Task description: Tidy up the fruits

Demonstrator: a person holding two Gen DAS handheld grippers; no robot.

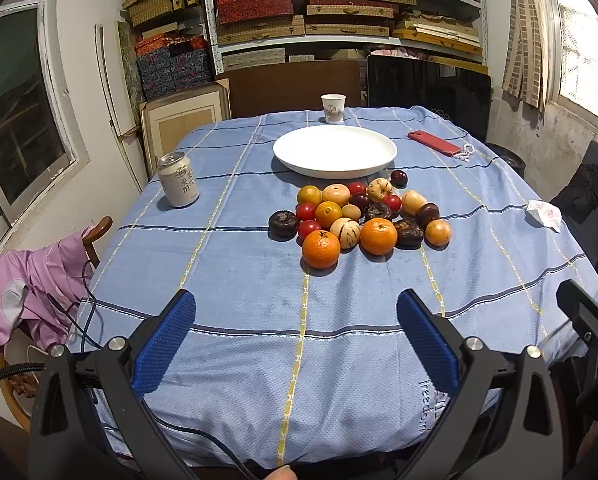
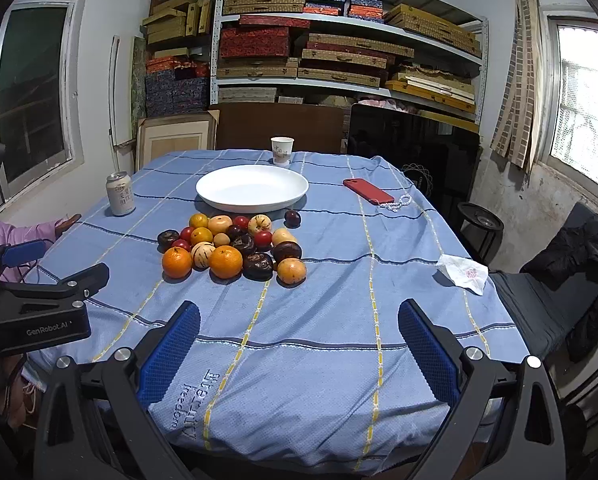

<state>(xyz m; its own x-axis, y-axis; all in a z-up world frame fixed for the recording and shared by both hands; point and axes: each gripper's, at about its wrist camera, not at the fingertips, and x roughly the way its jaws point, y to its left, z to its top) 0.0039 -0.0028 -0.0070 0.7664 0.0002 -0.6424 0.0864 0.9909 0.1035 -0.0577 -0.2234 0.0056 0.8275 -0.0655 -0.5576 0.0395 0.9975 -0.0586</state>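
Orange-topped fruit pile (image 1: 359, 216) well ahead, each hand-held gripper (image 1: 295, 332) (image 2: 299, 340) spread apart, empty

I see a drink can (image 1: 178, 180) near the table's left edge, a paper cup (image 1: 333, 108) at the far edge, a red phone (image 1: 433, 143) and crumpled tissue (image 1: 543, 215) toward the right edge.

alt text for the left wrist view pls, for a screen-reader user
The open left gripper hovers low over a blue checked tablecloth, facing a pile of fruit beside an empty white plate. A drink can stands left, a paper cup behind the plate, a red phone right; the right gripper's tip shows at the right edge.
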